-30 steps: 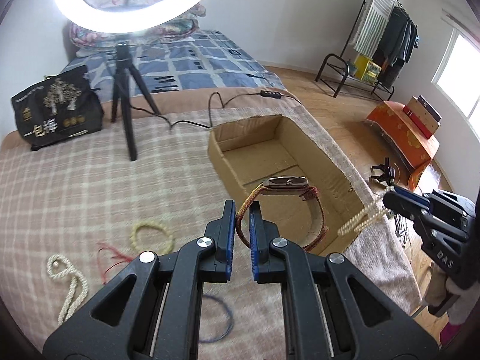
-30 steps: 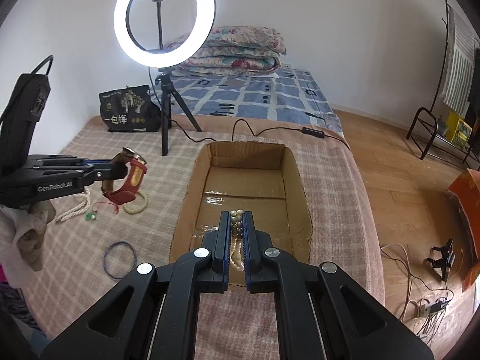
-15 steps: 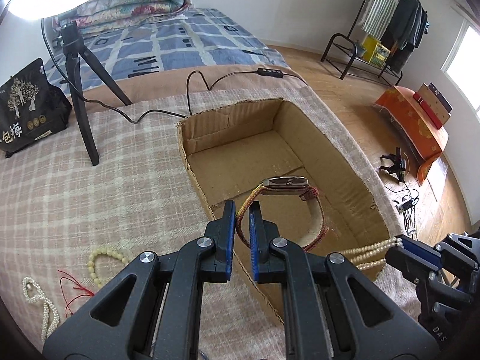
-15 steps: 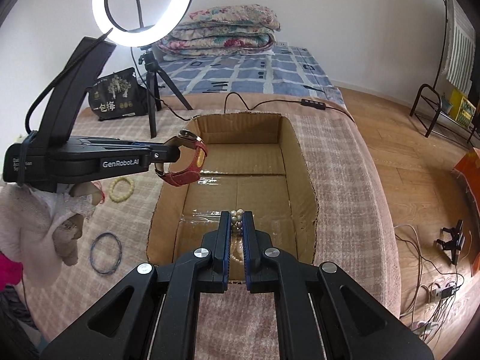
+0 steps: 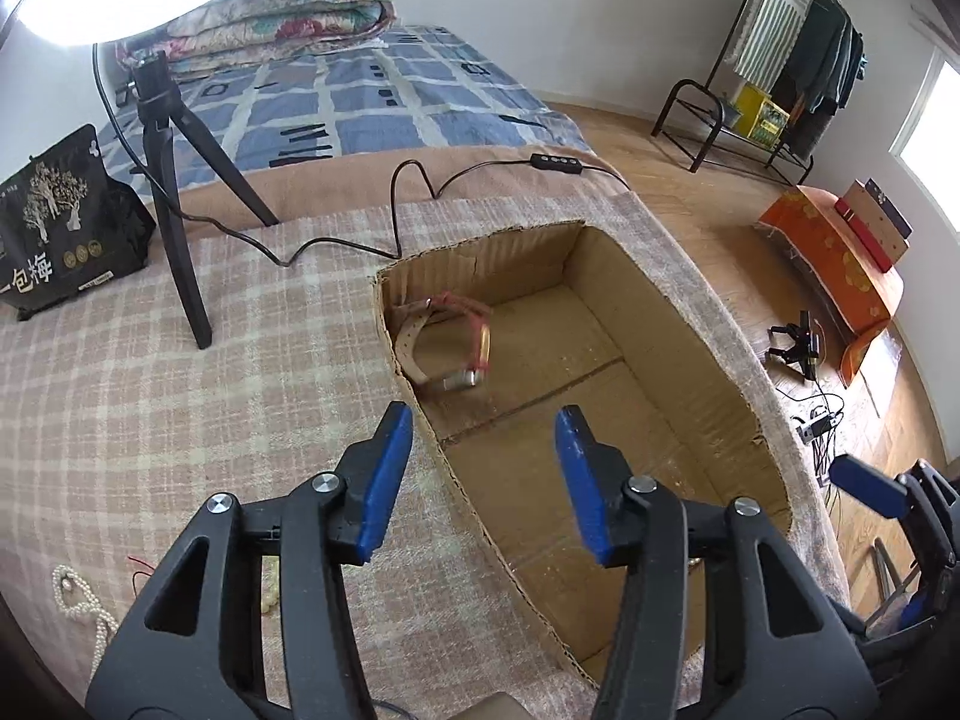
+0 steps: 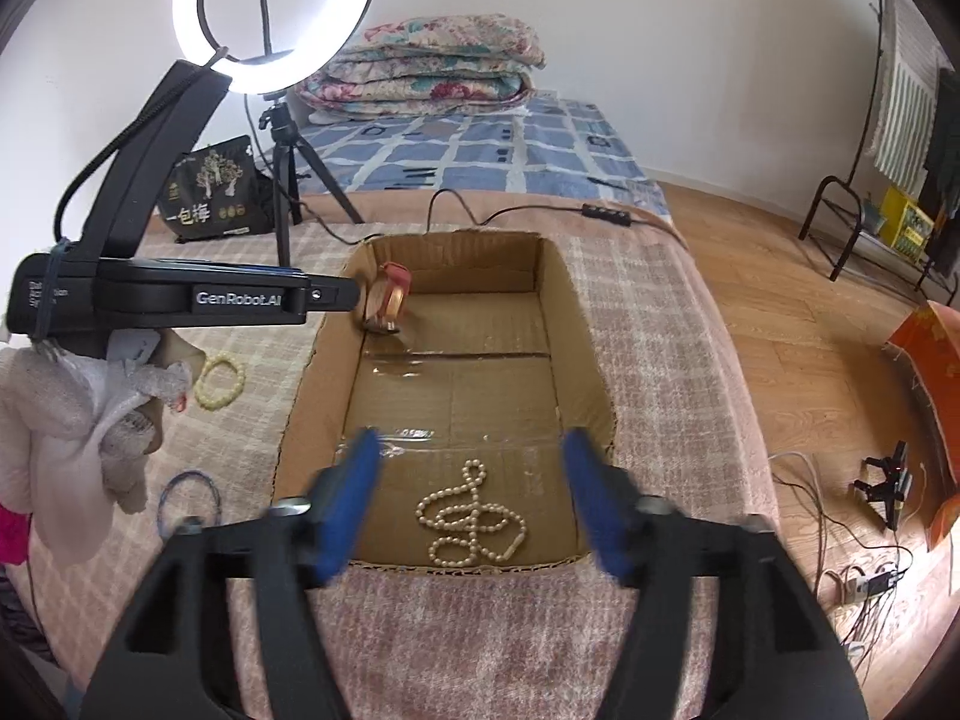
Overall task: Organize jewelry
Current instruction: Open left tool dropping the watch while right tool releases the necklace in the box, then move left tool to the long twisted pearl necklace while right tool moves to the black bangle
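Observation:
A cardboard box (image 5: 708, 354) sits sunk into the plaid blanket; it also shows in the right wrist view (image 6: 576, 312). A red-strapped watch (image 5: 456, 348) is blurred at the box's far left corner, also in the right wrist view (image 6: 387, 300). A pearl necklace (image 6: 471, 516) lies coiled on the box floor near its front wall. My left gripper (image 5: 483, 474) is open and empty over the box's left edge. My right gripper (image 6: 474, 498) is open and empty above the necklace.
On the blanket left of the box lie a bead bracelet (image 6: 219, 381), a blue ring bangle (image 6: 189, 501) and a white pearl strand (image 5: 78, 600). A ring light tripod (image 5: 174, 228), its cable (image 5: 414, 180) and a black bag (image 5: 66, 240) stand behind.
Both grippers opened. The watch left my left gripper and dropped into the box's far left corner. The pearl necklace left my right gripper and lies on the box floor.

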A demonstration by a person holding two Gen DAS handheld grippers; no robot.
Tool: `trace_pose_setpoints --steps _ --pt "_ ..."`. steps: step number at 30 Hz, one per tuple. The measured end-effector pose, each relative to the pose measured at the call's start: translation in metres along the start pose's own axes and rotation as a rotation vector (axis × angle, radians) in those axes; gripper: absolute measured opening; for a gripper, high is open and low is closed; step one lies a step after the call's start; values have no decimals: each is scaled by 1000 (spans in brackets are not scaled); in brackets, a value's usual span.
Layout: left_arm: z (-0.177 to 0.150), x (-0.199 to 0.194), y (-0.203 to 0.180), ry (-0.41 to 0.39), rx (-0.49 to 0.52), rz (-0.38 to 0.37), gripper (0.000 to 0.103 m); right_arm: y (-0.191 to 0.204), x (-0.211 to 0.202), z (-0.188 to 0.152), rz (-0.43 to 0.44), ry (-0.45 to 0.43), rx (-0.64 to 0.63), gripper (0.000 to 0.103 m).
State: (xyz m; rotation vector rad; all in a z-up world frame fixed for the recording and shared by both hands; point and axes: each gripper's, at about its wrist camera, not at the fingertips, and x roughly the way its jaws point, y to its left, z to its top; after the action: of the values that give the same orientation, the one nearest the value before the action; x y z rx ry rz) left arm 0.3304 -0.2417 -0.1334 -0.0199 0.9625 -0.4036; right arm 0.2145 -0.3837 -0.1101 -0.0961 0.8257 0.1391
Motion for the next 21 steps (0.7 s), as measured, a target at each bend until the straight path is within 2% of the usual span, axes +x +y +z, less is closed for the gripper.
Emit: trace_pose_setpoints --steps 11,21 --pt "-3 -30 5 -33 7 14 51 14 -10 4 -60 -10 -54 81" --pt "-11 -88 37 -99 -7 50 51 32 -40 8 -88 -61 -51 81"
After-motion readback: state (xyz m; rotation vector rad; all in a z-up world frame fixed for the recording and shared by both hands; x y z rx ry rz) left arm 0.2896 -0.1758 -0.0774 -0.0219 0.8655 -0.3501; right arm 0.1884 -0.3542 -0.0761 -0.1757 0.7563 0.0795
